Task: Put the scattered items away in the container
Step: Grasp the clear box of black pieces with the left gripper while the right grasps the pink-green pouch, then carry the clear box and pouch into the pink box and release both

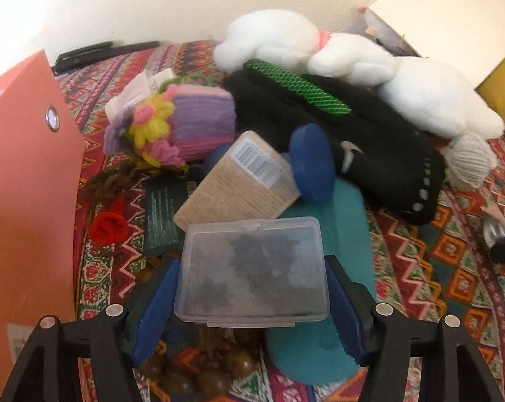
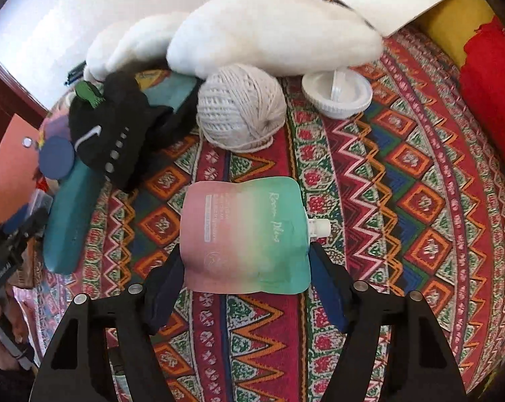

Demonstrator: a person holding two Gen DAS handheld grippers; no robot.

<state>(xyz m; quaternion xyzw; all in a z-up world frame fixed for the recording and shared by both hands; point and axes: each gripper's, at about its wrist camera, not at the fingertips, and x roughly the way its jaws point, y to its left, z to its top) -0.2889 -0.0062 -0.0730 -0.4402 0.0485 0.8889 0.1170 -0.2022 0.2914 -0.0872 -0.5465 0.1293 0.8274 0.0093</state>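
a: left wrist view — the left tool is clamped on a clear plastic box above the patterned cloth; its dark contents are too blurred to name.

b: and behind it?

a: a wooden block and black glove, partly covered by a white plush. an orange folder is cut off at the left edge.

b: right side?

a: the right tool grips a pink-green pouch — a twine ball sits beyond. no container that i can make out.
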